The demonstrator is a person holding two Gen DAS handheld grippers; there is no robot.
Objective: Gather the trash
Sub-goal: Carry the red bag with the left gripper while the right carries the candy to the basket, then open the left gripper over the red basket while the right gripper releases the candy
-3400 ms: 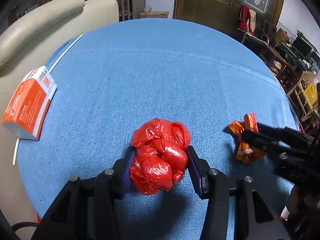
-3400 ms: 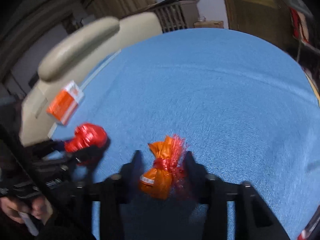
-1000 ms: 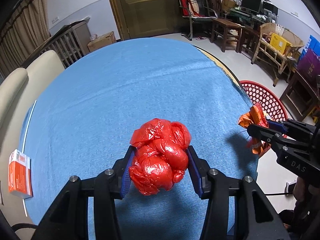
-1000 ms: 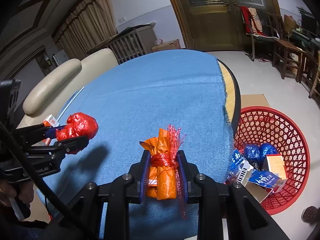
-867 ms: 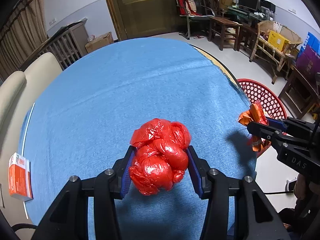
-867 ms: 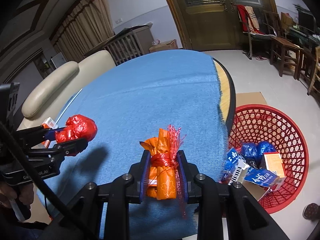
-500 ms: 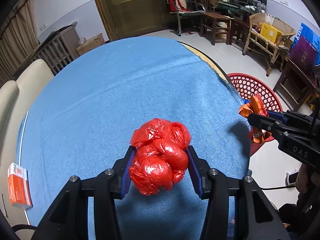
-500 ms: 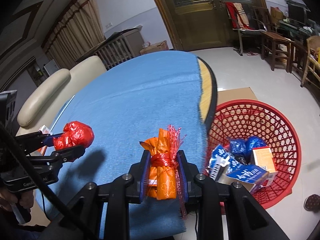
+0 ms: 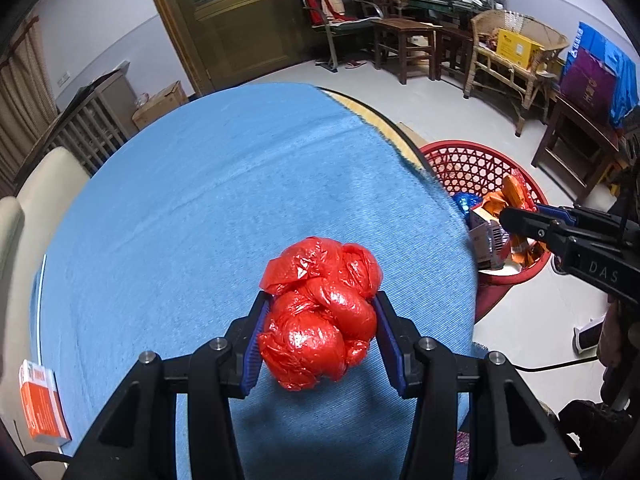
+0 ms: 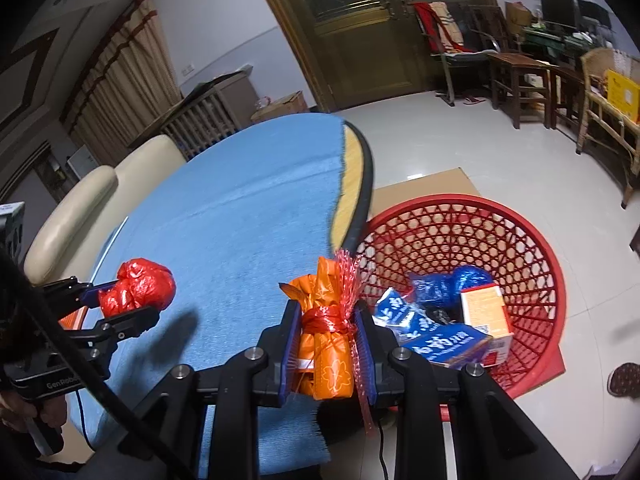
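My left gripper (image 9: 320,336) is shut on a crumpled red plastic bag (image 9: 320,312) and holds it above the blue tablecloth (image 9: 200,208). It also shows at the left of the right wrist view (image 10: 136,292). My right gripper (image 10: 326,344) is shut on an orange wrapper bundle tied with red mesh (image 10: 326,320), held at the table's right edge beside the red trash basket (image 10: 532,240). In the left wrist view the bundle (image 9: 516,200) hangs over the basket (image 9: 468,160).
The basket holds blue bags (image 10: 448,284) and cartons (image 10: 484,308). An orange box (image 9: 40,408) lies at the table's left edge. A cream sofa (image 10: 100,196) stands behind the table. Chairs and wooden furniture (image 9: 408,36) stand across the floor.
Both grippers have carried their trash to the right, from over the table toward the basket. The right gripper's bundle now sits at the table edge next to the basket.
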